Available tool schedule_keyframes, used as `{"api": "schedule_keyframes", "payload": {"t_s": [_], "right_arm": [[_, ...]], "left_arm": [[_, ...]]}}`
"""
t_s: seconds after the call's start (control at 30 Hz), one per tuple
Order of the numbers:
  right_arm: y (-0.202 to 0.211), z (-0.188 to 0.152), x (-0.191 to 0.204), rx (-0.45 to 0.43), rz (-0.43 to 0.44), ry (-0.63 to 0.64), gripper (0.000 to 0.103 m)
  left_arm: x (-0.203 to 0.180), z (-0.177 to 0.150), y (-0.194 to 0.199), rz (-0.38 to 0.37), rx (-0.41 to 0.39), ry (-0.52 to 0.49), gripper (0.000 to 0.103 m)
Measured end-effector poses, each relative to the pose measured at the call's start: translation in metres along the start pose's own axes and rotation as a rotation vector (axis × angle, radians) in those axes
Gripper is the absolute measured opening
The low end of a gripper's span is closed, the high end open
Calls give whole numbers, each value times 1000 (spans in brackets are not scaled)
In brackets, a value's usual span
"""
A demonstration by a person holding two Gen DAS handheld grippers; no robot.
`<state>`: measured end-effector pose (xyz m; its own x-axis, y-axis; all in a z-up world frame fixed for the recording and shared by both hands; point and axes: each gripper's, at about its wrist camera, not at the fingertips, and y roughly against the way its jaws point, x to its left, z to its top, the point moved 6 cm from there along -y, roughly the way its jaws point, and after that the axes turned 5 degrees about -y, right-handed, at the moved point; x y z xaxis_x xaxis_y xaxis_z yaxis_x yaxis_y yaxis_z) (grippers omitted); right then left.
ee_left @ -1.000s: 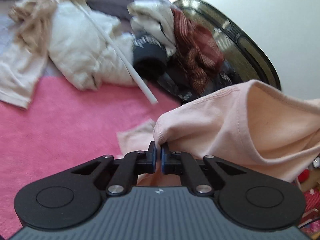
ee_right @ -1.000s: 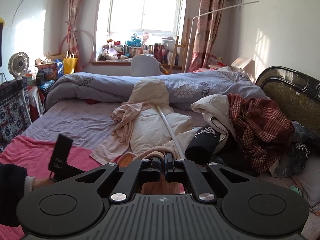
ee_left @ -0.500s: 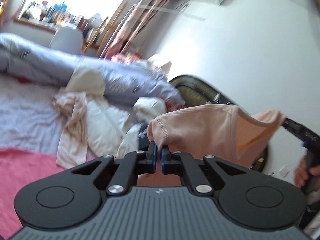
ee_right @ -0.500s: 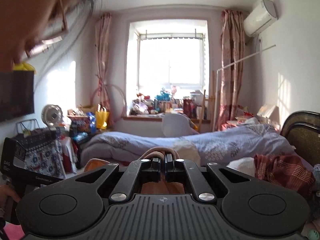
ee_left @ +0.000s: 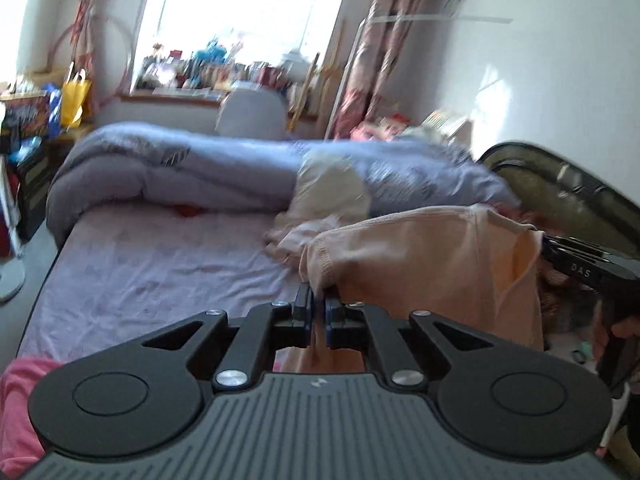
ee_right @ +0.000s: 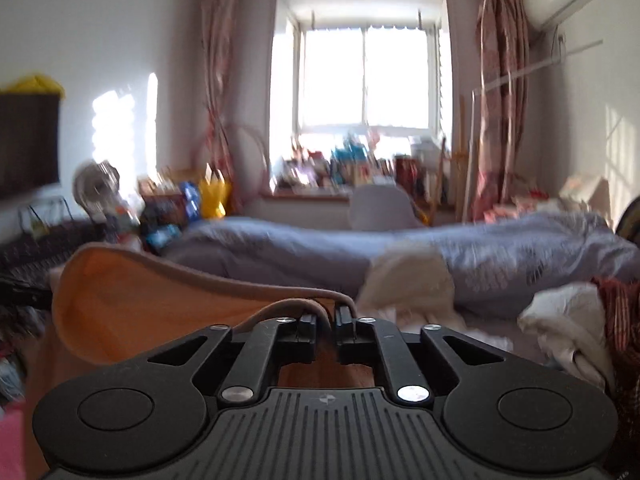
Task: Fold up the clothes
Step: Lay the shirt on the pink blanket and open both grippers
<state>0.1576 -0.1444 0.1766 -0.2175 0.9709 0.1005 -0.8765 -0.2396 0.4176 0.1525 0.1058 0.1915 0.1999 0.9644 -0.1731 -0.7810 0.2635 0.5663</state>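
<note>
Left gripper: fingers clenched on a stitched hem of the peach garment, which hangs raised above the bed and spans toward the right gripper, seen at the frame's right edge with a hand on its handle. Right gripper, own view: its jaws have just been opening; a gap shows between the fingers, with the garment's ribbed edge still lying in that gap but apparently no longer pinched.

Step in hand, as judged: spreading the garment in the air before laying it flat. To do it well, keep the left grip firm on the hem, re-take the opposite edge with the right fingers at a matching point, draw the cloth taut and level, then lower it onto a bare part of the bed.

Materials: the garment is a soft, thin knit, matte, with overlock stitching and a rolled edge; it sags in a curve between the holds. Beyond lie a cream garment, crumpled, a lavender quilt, thick and rolled, and a dark curved headboard, glossy.
</note>
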Motion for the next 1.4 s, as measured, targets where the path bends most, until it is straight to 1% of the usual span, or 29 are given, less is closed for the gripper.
{"api": "schedule_keyframes", "payload": {"t_s": [0.03, 0.07, 0.1, 0.13, 0.2, 0.23, 0.3, 0.33, 0.37, 0.43, 0.5, 0.57, 0.6, 0.67, 0.7, 0.77, 0.8, 0.83, 0.9, 0.93, 0.97, 1.03, 1.13, 1.23, 1.27, 1.3, 1.33, 1.37, 1.4], "right_arm": [[-39, -20, 0, 106, -18, -23, 30], [-63, -43, -3, 208, -7, -76, 32], [-78, -63, -6, 288, 1, -118, 46], [-70, -79, -11, 305, 1, -127, 68], [-52, -112, -20, 339, 1, -145, 92], [-44, -128, -24, 356, 1, -154, 98], [-26, -159, -35, 395, -4, -163, 99], [-13, -174, -46, 429, -19, -138, 98], [1, -189, -55, 466, -30, -110, 98], [32, -223, -62, 554, -21, -38, 98], [59, -249, -68, 644, 17, 22, 98], [87, -271, -53, 719, 63, 82, 98], [99, -281, -47, 751, 80, 117, 98], [102, -298, -36, 779, 57, 241, 99], [101, -306, -31, 790, 42, 301, 95], [95, -318, -27, 812, 15, 351, 56], [94, -316, -29, 811, 2, 330, 22], [94, -314, -31, 810, -11, 308, 14], [97, -302, -36, 776, -58, 288, 13], [100, -292, -40, 749, -91, 284, 10], [103, -279, -48, 715, -138, 283, 10], [107, -246, -71, 629, -264, 282, 10], [107, -194, -115, 478, -469, 266, 10], [110, -155, -156, 344, -653, 246, 12], [112, -146, -166, 310, -697, 243, 15], [113, -145, -168, 310, -691, 253, 24], [114, -148, -167, 316, -664, 264, 43], [116, -158, -153, 335, -580, 280, 53], [117, -169, -137, 358, -487, 301, 65]], "left_arm": [[18, -13, -45, 44, 93, 39, 5], [36, -27, -88, 86, 186, 79, 5], [49, -45, -120, 119, 274, 123, 5], [58, -65, -143, 146, 347, 161, 5], [64, -99, -169, 173, 429, 176, 5], [64, -114, -171, 185, 456, 162, 7], [66, -137, -163, 193, 475, 151, 14], [68, -146, -154, 193, 471, 151, 24], [69, -151, -142, 192, 455, 156, 28], [66, -160, -110, 187, 421, 160, 37], [60, -174, -72, 175, 417, 159, 44], [53, -201, -27, 177, 463, 145, 54], [49, -217, -11, 190, 500, 146, 56], [38, -251, 11, 203, 592, 167, 66], [34, -270, 17, 203, 642, 174, 69], [26, -298, 17, 215, 722, 179, 71], [23, -308, 14, 224, 749, 177, 71], [21, -313, 13, 239, 741, 158, 70], [19, -305, 11, 246, 694, 151, 53], [22, -297, 12, 231, 664, 191, 15], [26, -288, 15, 223, 631, 226, 3], [41, -262, 26, 253, 542, 251, 2], [75, -214, 45, 381, 418, 179, 2], [124, -172, 63, 578, 311, 134, 3], [141, -159, 69, 656, 280, 115, 12], [155, -150, 72, 753, 265, 92, 14], [166, -145, 76, 825, 262, 76, 21], [174, -144, 80, 878, 269, 70, 39], [181, -144, 83, 921, 279, 64, 47]]}}
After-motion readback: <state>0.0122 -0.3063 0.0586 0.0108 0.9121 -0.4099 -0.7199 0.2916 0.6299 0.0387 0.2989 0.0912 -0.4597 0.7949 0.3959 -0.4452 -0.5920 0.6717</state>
